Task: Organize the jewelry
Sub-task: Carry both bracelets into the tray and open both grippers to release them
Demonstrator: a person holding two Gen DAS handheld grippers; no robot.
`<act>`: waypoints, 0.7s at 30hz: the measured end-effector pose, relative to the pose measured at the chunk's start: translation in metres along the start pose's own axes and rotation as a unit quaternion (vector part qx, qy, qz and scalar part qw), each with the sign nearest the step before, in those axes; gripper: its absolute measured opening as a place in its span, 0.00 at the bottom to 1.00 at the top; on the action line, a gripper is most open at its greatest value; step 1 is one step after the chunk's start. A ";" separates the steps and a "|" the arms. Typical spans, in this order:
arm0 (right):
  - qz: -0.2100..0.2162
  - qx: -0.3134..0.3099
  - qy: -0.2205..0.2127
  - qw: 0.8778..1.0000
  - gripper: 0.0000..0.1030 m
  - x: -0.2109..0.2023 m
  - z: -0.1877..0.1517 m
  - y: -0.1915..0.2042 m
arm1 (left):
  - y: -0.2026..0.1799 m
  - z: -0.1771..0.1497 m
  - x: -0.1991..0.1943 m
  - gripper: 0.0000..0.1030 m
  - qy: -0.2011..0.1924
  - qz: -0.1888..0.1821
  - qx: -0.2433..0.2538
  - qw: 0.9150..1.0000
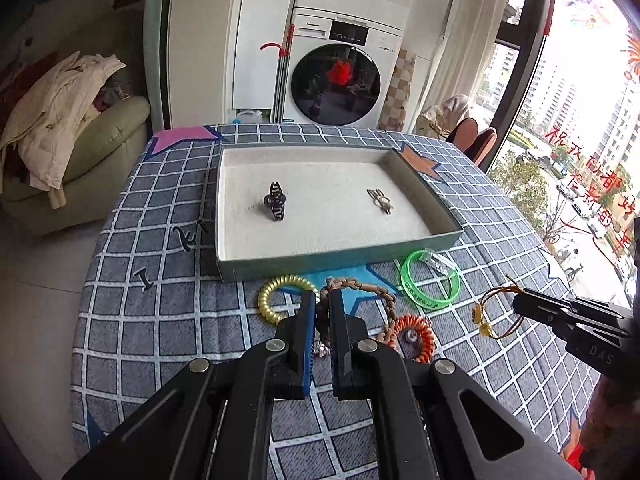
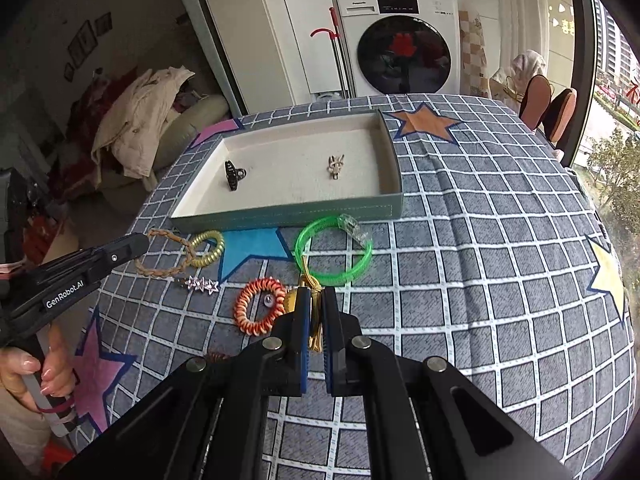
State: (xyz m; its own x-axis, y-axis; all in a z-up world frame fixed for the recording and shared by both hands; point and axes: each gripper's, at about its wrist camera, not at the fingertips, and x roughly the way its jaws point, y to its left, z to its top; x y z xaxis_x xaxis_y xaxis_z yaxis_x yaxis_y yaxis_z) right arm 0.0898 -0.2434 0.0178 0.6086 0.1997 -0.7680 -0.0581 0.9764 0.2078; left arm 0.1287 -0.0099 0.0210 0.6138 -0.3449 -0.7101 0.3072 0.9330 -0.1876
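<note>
A shallow teal tray (image 1: 280,266) (image 2: 288,216) with a white lining holds a black hair clip (image 1: 276,201) (image 2: 232,175) and a small metal clip (image 1: 379,200) (image 2: 334,166). My left gripper (image 1: 322,300) (image 2: 138,245) is shut on a brown braided bracelet (image 1: 384,300) (image 2: 168,270) in front of the tray. My right gripper (image 2: 316,296) (image 1: 520,304) is shut on a gold cord bracelet (image 1: 486,316) (image 2: 314,316). On the cloth lie a green bangle (image 1: 430,280) (image 2: 334,250), a yellow coil hair tie (image 1: 274,294) (image 2: 208,248), an orange coil hair tie (image 1: 416,336) (image 2: 258,306) and a star hairpin (image 2: 200,283).
The table has a grey checked cloth (image 1: 160,320) (image 2: 480,260) with coloured stars. A washing machine (image 1: 340,76) stands behind it, a sofa with clothes (image 1: 72,128) to the left and a window (image 1: 580,140) to the right. A clear clip (image 2: 354,228) rests on the green bangle.
</note>
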 end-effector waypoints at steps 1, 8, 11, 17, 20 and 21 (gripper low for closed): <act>0.001 -0.003 -0.003 1.000 0.06 0.001 0.007 0.002 | 0.000 0.005 0.001 0.25 -0.002 0.001 0.001 1.000; 0.016 -0.013 -0.016 1.000 0.06 0.019 0.056 0.010 | 0.007 0.043 0.020 0.25 -0.016 0.013 0.007 1.000; 0.020 -0.013 -0.015 1.000 0.06 0.034 0.077 0.012 | 0.013 0.057 0.035 0.25 -0.012 0.022 0.005 1.000; 0.038 0.009 0.002 0.999 0.06 0.075 0.104 0.008 | 0.025 0.075 0.070 0.25 0.007 0.032 0.000 0.999; 0.045 0.028 0.022 0.998 0.06 0.100 0.109 0.002 | 0.029 0.074 0.090 0.25 0.025 0.036 0.002 0.999; 0.043 0.032 0.028 0.998 0.06 0.107 0.109 0.000 | 0.029 0.072 0.095 0.25 0.031 0.037 0.003 0.999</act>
State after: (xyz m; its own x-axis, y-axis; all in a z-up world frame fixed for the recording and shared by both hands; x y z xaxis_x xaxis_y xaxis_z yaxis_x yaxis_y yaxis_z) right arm 0.2409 -0.2308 0.0017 0.5578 0.2894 -0.7779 -0.0565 0.9483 0.3123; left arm 0.2488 -0.0235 -0.0030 0.5893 -0.2677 -0.7623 0.2674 0.9550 -0.1287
